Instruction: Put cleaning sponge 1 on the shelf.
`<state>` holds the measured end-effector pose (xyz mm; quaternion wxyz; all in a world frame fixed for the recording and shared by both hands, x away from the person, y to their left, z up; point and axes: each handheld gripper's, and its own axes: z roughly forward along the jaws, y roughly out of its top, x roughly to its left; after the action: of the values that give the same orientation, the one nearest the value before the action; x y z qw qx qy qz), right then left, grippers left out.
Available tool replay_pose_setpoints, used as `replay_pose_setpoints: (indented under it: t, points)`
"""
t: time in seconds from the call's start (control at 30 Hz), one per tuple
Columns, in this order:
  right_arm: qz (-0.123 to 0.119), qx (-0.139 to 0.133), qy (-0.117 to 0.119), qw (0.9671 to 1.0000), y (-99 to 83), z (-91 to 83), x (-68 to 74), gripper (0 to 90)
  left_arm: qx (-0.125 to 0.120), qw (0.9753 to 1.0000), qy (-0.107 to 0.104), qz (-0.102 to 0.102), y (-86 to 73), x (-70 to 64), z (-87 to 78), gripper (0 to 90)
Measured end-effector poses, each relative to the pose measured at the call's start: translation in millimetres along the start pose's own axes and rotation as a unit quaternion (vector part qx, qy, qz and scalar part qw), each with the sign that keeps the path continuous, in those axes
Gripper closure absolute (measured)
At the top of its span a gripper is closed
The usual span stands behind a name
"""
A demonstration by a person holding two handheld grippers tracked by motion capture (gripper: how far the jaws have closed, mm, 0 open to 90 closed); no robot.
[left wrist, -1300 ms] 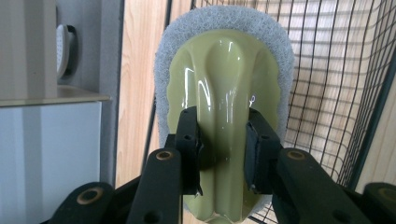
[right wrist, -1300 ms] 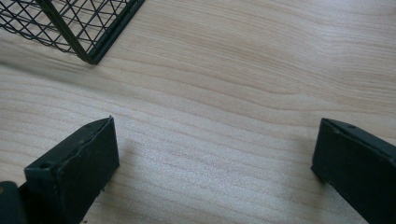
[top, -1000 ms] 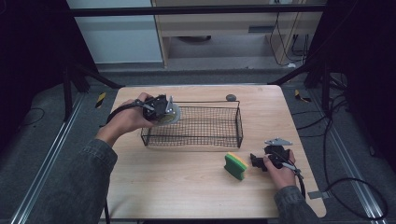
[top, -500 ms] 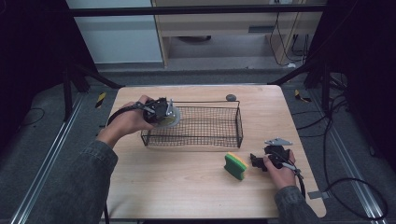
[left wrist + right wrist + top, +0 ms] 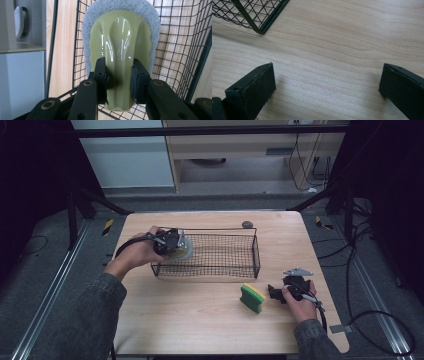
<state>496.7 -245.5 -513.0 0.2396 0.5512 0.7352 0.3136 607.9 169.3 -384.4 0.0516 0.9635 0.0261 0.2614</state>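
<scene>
Left gripper [image 5: 119, 82]: I am clamping my jaws on the olive-green handle of the scrub brush [image 5: 121, 50].
Scrub brush: it is sitting between my fingers [image 5: 101, 75], white pad rimming it beyond their tips, over the left end of the wire basket [image 5: 220, 255] (mesh is showing behind it).
Right gripper [image 5: 327, 92]: I am holding my jaws wide apart, gripping nothing, bare table [image 5: 337, 45] between them.
Sponge [image 5: 252, 297]: it is lying just beside my right gripper's tips.
</scene>
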Motion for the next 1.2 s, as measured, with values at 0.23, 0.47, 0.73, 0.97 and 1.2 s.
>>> replay_pose_setpoints:
  t: [0.23, 0.47, 0.73, 0.97, 1.2]
  points:
    - [0.0, 0.0, 0.0, 1.0, 0.0, 0.0, 0.1, 0.7, 0.003, 1.0, -0.006, -0.003, -1.4, -0.7, 7.2, 70.2]
    - [0.0, 0.0, 0.0, 1.0, 0.0, 0.0, 0.0, 0.7, -0.002, 0.9998, -0.013, -0.014, -3.0, -3.0, 12.2, 70.2]
    - [0.0, 0.0, 0.0, 1.0, 0.0, 0.0, 0.0, 0.7, -0.005, 0.9997, -0.019, -0.016, -2.5, -4.9, 19.1, 70.1]
    - [0.0, 0.0, 0.0, 1.0, 0.0, 0.0, 0.0, 0.7, -0.007, 0.9991, -0.032, -0.028, -3.7, -3.7, 24.5, 70.0]
    - [0.0, 0.0, 0.0, 1.0, 0.0, 0.0, 0.0, 0.7, -0.008, 0.9984, -0.043, -0.037, -6.0, -3.1, 28.0, 70.0]
